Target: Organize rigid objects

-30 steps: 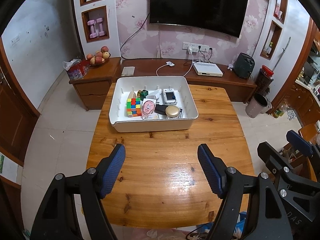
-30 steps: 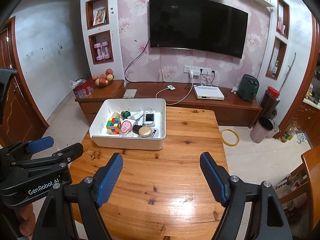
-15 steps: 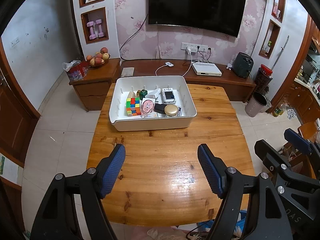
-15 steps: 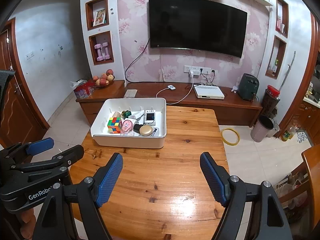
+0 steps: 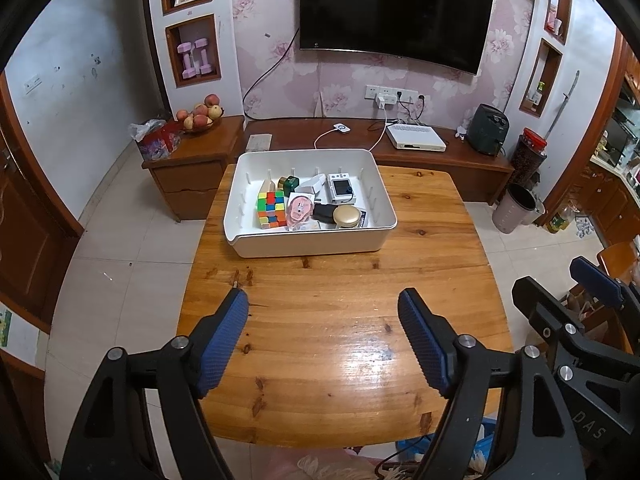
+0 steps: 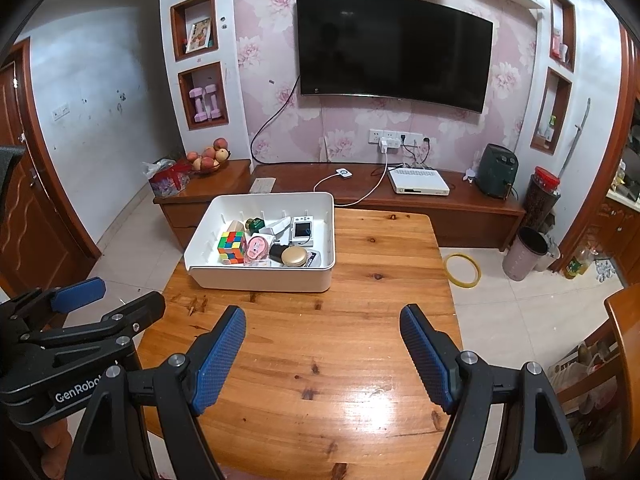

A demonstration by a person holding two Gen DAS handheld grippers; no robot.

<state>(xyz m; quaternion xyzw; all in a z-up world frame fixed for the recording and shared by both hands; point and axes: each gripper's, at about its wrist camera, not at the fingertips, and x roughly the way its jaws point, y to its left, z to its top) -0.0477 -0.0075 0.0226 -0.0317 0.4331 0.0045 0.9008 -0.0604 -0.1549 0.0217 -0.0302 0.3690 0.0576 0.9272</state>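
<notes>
A white bin (image 5: 312, 246) stands at the far half of the wooden table (image 5: 340, 340). It holds a colour cube (image 5: 271, 210), a pink item (image 5: 301, 208), a gold round tin (image 5: 347, 216), a white device with a screen (image 5: 340, 189), a green box (image 5: 289, 182) and a black item (image 5: 324, 212). My left gripper (image 5: 323, 300) hovers over the near table, its jaws opening, with nothing between them. My right gripper (image 6: 322, 314) hangs open beside it, also holding nothing. From the right, the bin (image 6: 260, 280) and cube (image 6: 231, 247) lie ahead-left.
A low wooden TV cabinet (image 6: 400, 204) runs behind the table, with a fruit bowl (image 6: 208, 162) on its left part. A grey waste bin (image 6: 524, 254) and a yellow tape ring (image 6: 463, 270) are on the floor at right. A wooden chair (image 6: 624, 340) stands near right.
</notes>
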